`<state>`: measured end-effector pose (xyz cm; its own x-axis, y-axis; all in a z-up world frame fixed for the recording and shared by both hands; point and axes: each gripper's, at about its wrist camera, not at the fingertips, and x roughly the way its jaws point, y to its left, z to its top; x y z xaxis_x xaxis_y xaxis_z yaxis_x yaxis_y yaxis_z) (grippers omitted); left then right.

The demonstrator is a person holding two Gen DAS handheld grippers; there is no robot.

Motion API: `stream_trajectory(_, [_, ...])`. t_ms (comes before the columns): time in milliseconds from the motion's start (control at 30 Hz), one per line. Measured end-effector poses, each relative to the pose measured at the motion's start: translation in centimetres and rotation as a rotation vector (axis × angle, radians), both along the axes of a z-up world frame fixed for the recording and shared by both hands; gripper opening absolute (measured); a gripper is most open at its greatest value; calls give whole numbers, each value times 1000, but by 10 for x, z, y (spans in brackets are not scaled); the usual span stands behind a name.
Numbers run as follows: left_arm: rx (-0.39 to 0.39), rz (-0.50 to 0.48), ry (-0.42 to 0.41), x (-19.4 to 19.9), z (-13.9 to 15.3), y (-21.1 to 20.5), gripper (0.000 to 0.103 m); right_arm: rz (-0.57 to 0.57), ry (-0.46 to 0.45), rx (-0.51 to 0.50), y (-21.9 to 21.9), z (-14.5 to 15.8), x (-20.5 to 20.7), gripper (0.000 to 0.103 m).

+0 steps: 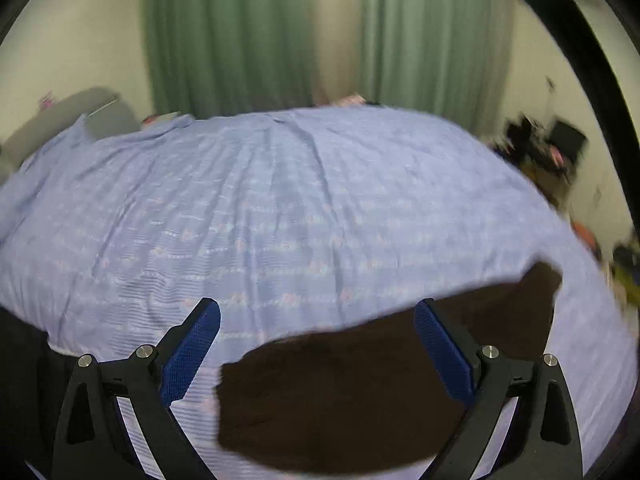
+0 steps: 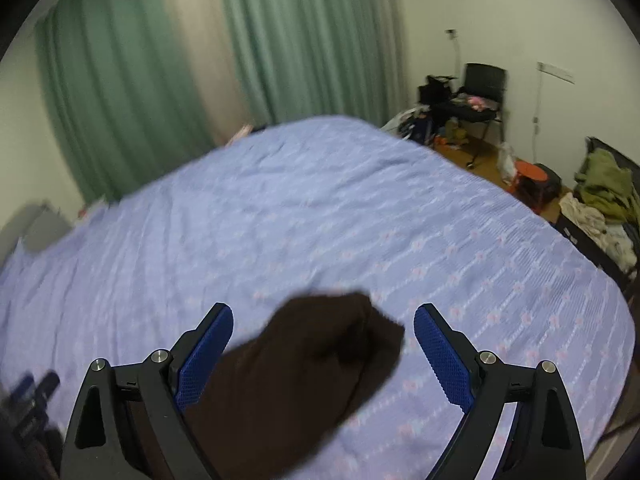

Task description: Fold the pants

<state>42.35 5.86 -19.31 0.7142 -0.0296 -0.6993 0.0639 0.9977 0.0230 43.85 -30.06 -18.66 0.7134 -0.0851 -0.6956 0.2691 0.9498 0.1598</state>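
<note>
Dark brown pants (image 1: 360, 392) lie on a light purple bedspread (image 1: 280, 208). In the left wrist view they stretch from between the fingers toward the right. My left gripper (image 1: 316, 312) is open, its blue pads (image 1: 192, 352) spread wide just above the cloth. In the right wrist view one end of the pants (image 2: 304, 360) lies bunched between the fingers. My right gripper (image 2: 324, 316) is open, with a pad (image 2: 444, 356) on either side of that end and not closed on it.
Green curtains (image 2: 132, 92) hang behind the bed. A black chair (image 2: 480, 92) with clutter stands at the far right, an orange stool (image 2: 532, 176) and a pile of clothes (image 2: 604, 196) beside the bed. A grey pillow (image 1: 84, 116) lies at the far left.
</note>
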Motion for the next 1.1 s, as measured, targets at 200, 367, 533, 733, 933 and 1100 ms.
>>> stream_trajectory(200, [69,-26,115,-11,-47,54,98,208,195,-22,72,-64,-41,92])
stream_trajectory(367, [-15,-7,204,12,-82,95,82,309,342,61,122,-112,-55,92])
stream_trajectory(533, [-77,-52,304,40,-114,90,78,349,334,76,144,-116,-54,92])
stream_trajectory(733, [-202,-36,392,50,-143,86,44,296,361,90,139,-115,-49,92])
stream_trajectory(933, [-309,31,349,25,-123,102,22,292,360,121,143,-109,-57,90])
stream_trajectory(1100, [-243,72,349,15,-121,113,25,303,332,111,146,-103,-60,90])
